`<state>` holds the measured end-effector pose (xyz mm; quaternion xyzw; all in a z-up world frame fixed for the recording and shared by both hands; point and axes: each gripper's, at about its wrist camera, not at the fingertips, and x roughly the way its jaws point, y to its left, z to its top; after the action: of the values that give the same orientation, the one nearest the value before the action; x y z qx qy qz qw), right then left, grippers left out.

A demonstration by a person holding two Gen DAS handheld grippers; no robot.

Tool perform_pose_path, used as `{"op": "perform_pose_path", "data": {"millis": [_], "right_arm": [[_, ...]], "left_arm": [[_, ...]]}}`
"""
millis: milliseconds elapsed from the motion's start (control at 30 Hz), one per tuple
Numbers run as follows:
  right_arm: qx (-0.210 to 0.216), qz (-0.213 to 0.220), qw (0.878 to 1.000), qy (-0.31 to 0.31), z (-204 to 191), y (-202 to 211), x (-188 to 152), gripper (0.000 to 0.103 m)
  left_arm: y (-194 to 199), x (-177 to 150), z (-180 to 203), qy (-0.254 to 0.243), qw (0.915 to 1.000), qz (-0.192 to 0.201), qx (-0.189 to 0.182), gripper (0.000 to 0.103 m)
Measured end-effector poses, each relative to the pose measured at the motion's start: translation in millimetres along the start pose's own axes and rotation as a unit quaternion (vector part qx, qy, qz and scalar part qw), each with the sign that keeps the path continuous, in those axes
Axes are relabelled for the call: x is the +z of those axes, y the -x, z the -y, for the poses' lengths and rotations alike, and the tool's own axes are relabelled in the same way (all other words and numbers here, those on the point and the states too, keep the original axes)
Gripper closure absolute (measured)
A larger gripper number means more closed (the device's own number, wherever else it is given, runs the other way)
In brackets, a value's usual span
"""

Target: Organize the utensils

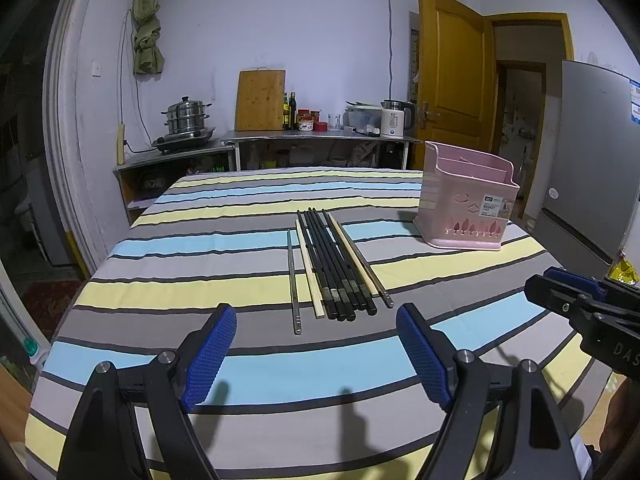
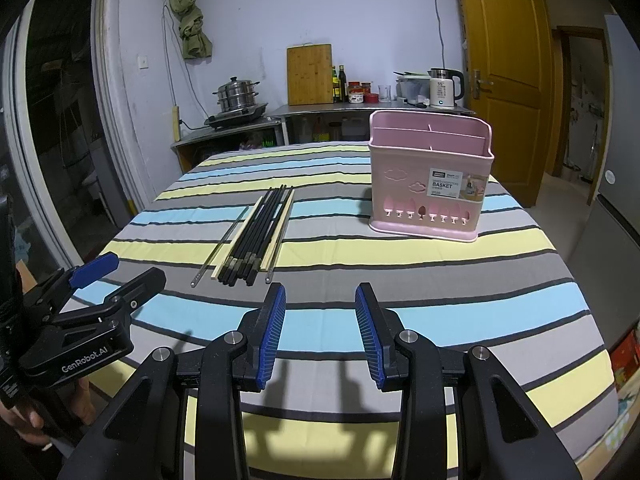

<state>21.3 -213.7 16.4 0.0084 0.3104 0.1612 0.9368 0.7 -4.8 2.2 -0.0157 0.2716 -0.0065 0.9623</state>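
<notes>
Both grippers, left (image 1: 316, 354) and right (image 2: 320, 334), hover spread and empty, nothing picked yet (the chopsticks (image 1: 338, 266) lie bundled mid-table, apart from the pink basket (image 2: 430, 184)), so next comes pinching one.

The left tongs (image 1: 316, 354) are spread wide with nothing between their blue pads, the right tongs (image 2: 320, 330) are parted more narrowly and equally bare, both hovering side by side over the worktop's near edge.
</notes>
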Motion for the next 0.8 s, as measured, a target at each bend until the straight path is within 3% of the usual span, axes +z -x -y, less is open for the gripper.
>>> {"op": "perform_pose_path", "data": {"millis": [800], "right_arm": [[-0.001, -0.001, 1.0, 0.001, -0.8, -0.7, -0.4, 0.066]], "left_arm": [[1.0, 0.1, 3.2, 0.0, 1.0, -0.001, -0.006, 0.021]]}}
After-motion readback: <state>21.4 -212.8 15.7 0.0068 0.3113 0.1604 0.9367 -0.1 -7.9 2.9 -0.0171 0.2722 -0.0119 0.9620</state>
